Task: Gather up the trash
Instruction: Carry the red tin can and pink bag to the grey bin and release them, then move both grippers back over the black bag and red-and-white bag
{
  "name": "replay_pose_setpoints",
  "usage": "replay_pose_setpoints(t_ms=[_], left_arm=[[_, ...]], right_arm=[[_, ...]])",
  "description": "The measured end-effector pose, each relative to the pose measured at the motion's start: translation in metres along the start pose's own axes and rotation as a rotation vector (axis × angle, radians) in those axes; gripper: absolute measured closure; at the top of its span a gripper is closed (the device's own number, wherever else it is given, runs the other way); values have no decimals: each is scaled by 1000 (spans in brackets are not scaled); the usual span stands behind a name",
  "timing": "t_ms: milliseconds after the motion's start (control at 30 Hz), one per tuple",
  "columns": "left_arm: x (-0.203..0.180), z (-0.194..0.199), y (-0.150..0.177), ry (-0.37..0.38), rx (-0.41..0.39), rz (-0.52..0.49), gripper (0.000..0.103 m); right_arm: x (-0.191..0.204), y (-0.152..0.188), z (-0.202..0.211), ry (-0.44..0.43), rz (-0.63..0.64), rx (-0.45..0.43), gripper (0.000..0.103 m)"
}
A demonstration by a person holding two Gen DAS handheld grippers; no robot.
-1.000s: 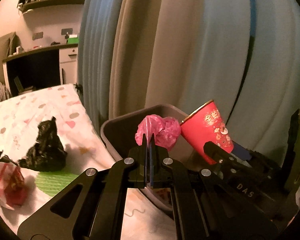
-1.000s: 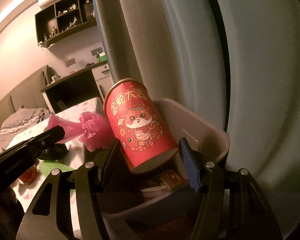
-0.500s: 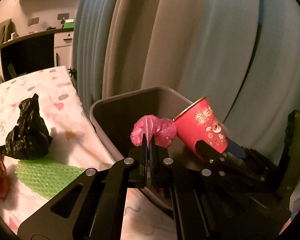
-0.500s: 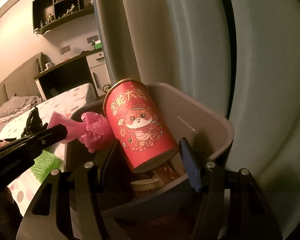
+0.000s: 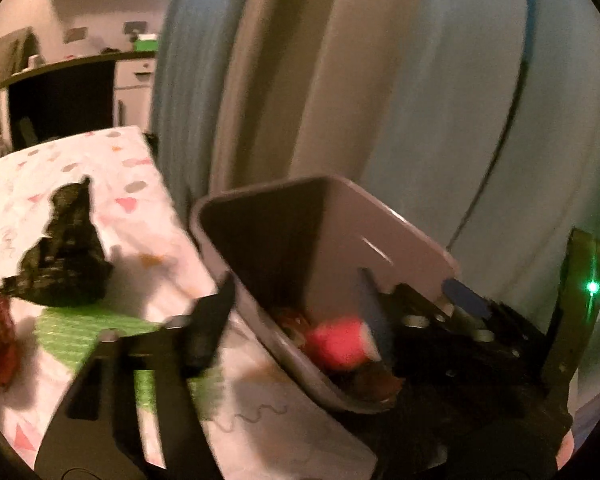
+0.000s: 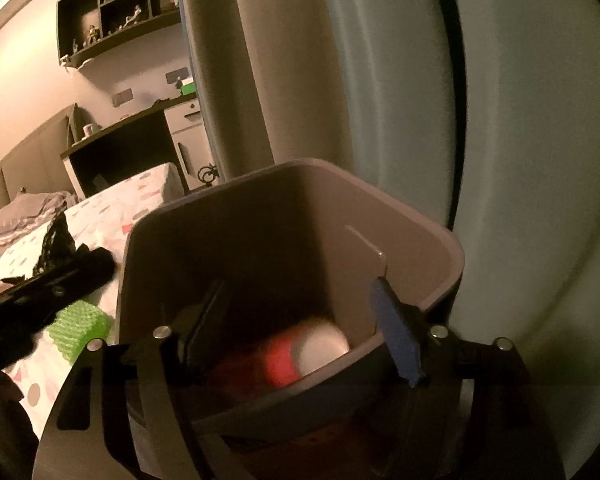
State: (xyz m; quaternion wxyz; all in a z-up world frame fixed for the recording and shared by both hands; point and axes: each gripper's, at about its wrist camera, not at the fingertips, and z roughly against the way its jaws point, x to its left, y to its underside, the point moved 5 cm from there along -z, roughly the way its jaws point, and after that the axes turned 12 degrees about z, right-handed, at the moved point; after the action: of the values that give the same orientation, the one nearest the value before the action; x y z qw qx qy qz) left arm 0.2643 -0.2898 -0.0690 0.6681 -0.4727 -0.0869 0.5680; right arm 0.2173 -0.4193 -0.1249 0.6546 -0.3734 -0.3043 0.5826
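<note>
Both tongs opening, empty; red cup (image 6: 300,354) (blurred, seemingly loose) inside bin (image 6: 416,224).

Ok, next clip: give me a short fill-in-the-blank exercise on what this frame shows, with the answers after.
1. The red paper cup now lies inside the grey plastic ____.
2. The crumpled black plastic bag sits on the patterned ____.
3. The green bubble wrap sheet lies just in front of the ____ bag.
4. The right gripper has its jaws opening, with ____ between them.

Missing words: bin; bedsheet; black; nothing
</note>
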Motion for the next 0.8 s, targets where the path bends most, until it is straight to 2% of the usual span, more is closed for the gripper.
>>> replay_pose_setpoints(t_ms=[100, 167, 200, 333, 400, 500, 800], left_arm=[[11, 13, -4, -39, -42, 31, 13], [22, 27, -5, -80, -74, 53, 8], [28, 34, -5, -104, -88, 62, 6], [47, 62, -2, -184, -125, 71, 6], [57, 78, 1, -223, -144, 74, 6], [78, 108, 7, -287, -191, 82, 6], [155, 199, 12, -481, -336, 171, 6]], right_arm=[[-2, -3, 12, 11, -5, -29, 28], [-2, -4, 23, 27, 0, -57, 18], [0, -5, 29, 32, 1, -76, 16], [19, -8, 57, 19, 49, -138, 13], [30, -9, 67, 8, 72, -160, 8], [59, -9, 86, -33, 116, -215, 6], [147, -2, 97, -201, 224, -197, 6]])
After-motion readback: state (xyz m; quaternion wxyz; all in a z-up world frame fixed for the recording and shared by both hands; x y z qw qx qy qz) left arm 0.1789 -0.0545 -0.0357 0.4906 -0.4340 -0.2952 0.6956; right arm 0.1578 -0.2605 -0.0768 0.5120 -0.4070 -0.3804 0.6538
